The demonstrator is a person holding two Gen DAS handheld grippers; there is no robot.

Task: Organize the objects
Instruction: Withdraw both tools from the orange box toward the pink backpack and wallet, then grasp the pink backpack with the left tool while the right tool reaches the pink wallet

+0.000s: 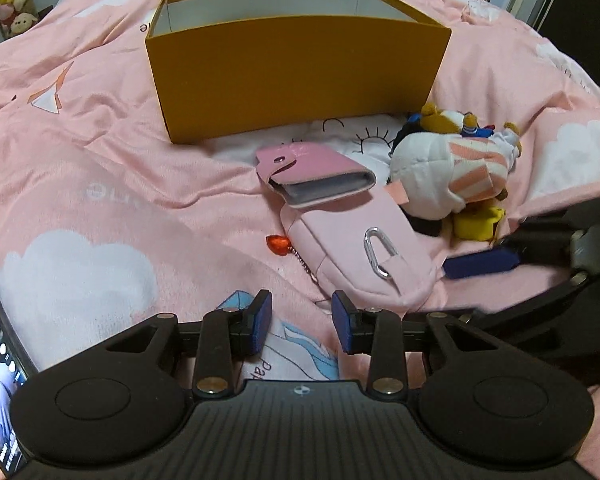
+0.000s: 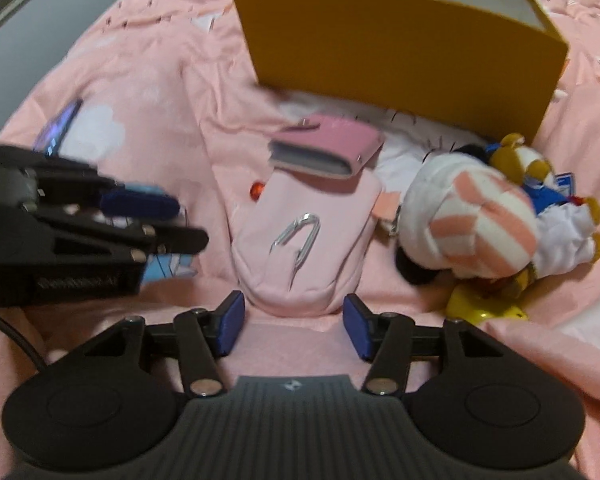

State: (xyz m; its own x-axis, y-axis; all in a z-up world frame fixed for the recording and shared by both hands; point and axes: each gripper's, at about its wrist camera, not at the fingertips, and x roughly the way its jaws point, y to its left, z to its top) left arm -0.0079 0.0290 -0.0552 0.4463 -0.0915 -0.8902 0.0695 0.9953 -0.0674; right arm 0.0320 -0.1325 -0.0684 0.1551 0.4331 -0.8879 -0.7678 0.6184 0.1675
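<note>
Nearby, pale pink pouch (image 2: 304,240) with silver carabiner (image 2: 300,236), both tools (image 1: 302,322) (image 2: 294,326) spread, empty

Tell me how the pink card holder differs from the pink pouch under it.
The card holder is smaller and stiff, with a snap tab and grey pages showing; the pouch is longer, soft fabric, with a silver carabiner. The card holder lies partly on the pouch. Both are pink.
</note>
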